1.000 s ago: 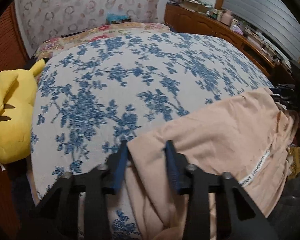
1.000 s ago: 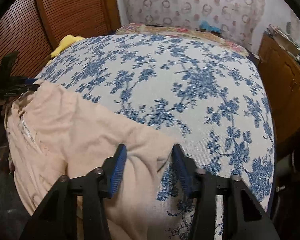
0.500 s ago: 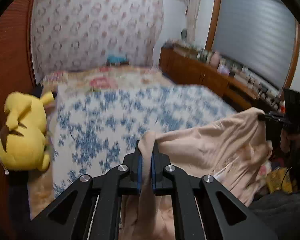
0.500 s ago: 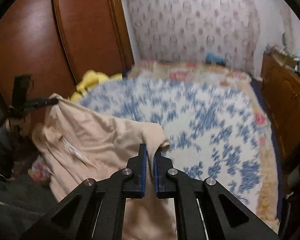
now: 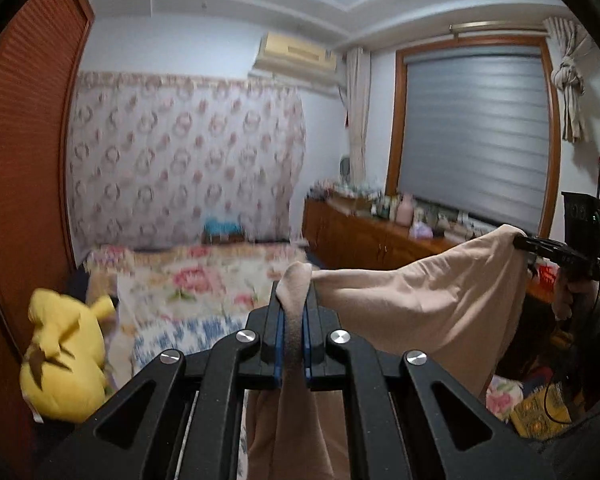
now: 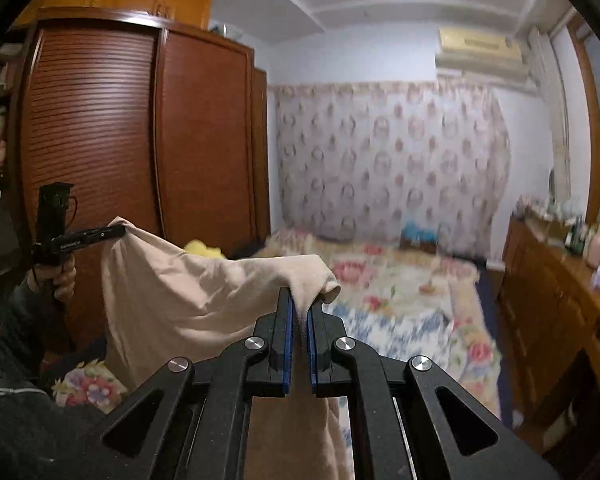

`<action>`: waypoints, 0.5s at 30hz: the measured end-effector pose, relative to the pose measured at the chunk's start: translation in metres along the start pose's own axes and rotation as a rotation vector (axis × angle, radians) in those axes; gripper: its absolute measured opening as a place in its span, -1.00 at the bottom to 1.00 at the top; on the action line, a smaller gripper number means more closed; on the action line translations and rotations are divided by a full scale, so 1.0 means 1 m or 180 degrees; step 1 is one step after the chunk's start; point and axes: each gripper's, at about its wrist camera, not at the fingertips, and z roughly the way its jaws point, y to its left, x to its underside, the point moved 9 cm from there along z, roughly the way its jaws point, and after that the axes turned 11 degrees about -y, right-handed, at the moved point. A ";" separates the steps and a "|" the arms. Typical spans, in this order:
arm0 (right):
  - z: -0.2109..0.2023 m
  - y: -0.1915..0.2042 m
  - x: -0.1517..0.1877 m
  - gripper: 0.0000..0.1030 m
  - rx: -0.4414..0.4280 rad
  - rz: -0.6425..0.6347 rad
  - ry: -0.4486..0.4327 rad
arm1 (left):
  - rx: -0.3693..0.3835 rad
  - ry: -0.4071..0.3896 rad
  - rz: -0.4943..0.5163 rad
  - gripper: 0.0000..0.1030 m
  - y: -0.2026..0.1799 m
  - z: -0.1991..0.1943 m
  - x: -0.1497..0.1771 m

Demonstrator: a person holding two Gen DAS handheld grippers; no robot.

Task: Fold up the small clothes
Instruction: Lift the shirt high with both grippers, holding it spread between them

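A peach-coloured garment (image 5: 412,312) hangs in the air above the bed, stretched between both grippers. My left gripper (image 5: 294,300) is shut on one corner of it, with cloth bulging out past the blue pads. In the right wrist view the garment (image 6: 188,296) sags the same way, and my right gripper (image 6: 300,308) is shut on its other corner. Each view shows the opposite gripper far off: the right gripper (image 5: 540,246) at the right edge, the left gripper (image 6: 112,233) at the left, each pinching the cloth's top edge. The cloth's lower part drops behind the fingers.
Below lies the bed (image 5: 188,332) with a blue-flowered cover and a floral quilt (image 6: 404,280) farther back. A yellow plush toy (image 5: 64,356) sits at its left side by the wooden wardrobe (image 6: 100,140). A cluttered low cabinet (image 5: 380,232) runs under the window.
Both grippers closed on the garment's corners as it lay on the bed, then rose and tilted up toward level, lifting the cloth off the cover so it hangs between them.
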 end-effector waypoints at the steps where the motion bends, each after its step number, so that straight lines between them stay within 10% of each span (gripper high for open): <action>1: -0.005 0.001 -0.011 -0.89 0.0022 -0.0034 -0.0064 | -0.0003 -0.0061 0.0011 -0.85 0.000 -0.003 -0.009; 15: -0.055 0.018 -0.138 -0.89 0.0193 -0.0568 -0.0723 | -0.0071 -0.0792 0.0409 -0.85 -0.010 -0.029 -0.134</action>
